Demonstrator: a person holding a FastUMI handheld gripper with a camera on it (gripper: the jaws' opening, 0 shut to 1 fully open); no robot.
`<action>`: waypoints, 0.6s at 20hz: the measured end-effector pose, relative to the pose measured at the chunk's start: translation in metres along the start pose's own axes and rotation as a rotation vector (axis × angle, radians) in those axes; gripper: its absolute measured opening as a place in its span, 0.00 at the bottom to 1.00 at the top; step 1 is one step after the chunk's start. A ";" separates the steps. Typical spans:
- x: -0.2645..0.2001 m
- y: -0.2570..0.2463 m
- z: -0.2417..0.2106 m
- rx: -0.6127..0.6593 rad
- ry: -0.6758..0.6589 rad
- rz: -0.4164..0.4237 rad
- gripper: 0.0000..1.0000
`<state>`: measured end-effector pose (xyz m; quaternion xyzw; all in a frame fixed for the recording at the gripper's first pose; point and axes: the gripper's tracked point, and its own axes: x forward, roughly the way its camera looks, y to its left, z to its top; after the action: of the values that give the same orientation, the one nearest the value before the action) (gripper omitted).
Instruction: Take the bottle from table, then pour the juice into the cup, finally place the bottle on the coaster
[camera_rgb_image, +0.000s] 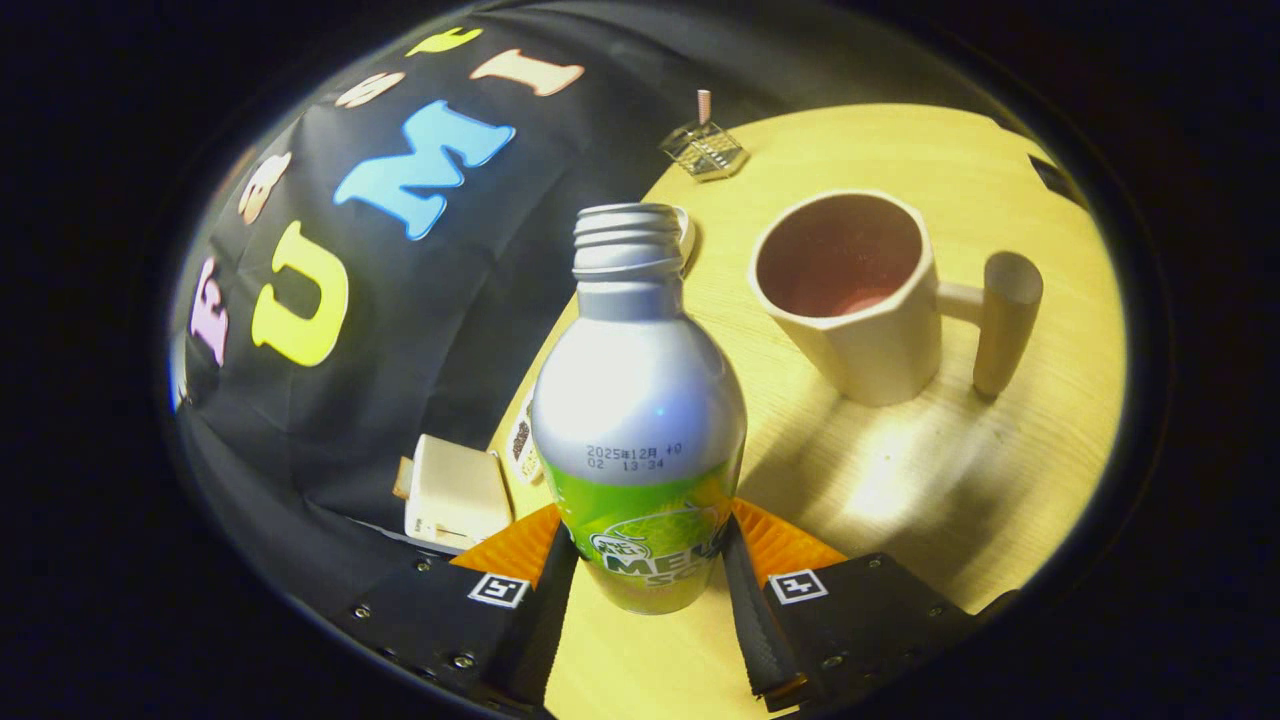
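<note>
Gripping the bottle (640, 420) low on its body: my jaws (648, 570) are pinching it, one finger pressed on each flank of the green label band, the bottle upright between them and tilted together with the view. Cap is off; threaded neck is open. Whether the base sits on the surface (900, 480) or just above it I cannot tell, as the base is cut off between my fingers.

The cup (855, 290) stands beyond the bottle and to its right, well apart, open mouth up, peg-like handle on its far right side. Its interior looks dark; liquid level not readable.

Judgement on the step in hand: the take is secured, next comes the carry to the cup. Keep the bottle vertical during travel since nothing seals the neck. Bring the neck over the cup rim on the side away from the handle, then roll slowly. The grip sits low, so the top will swing wide; allow for that.

Writing: a printed date stamp on the silver shoulder, roughly "2025" followed by characters and "02 13:34". Label letters partly hidden by my fingers: "MEL" over "SO". Not confident beyond that.

A small wire object (703, 148) sits at the far edge of the surface; a pale block (457, 492) lies left of the bottle. I cannot identify a coaster.
</note>
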<state>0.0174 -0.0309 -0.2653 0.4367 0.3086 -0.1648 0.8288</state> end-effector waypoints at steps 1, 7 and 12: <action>0.002 0.001 0.000 -0.034 -0.012 -0.011 0.72; 0.011 0.002 0.010 -0.219 -0.110 -0.082 0.72; 0.021 0.006 0.022 -0.305 -0.189 -0.116 0.72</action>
<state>0.0441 -0.0455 -0.2657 0.2700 0.2754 -0.2038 0.8999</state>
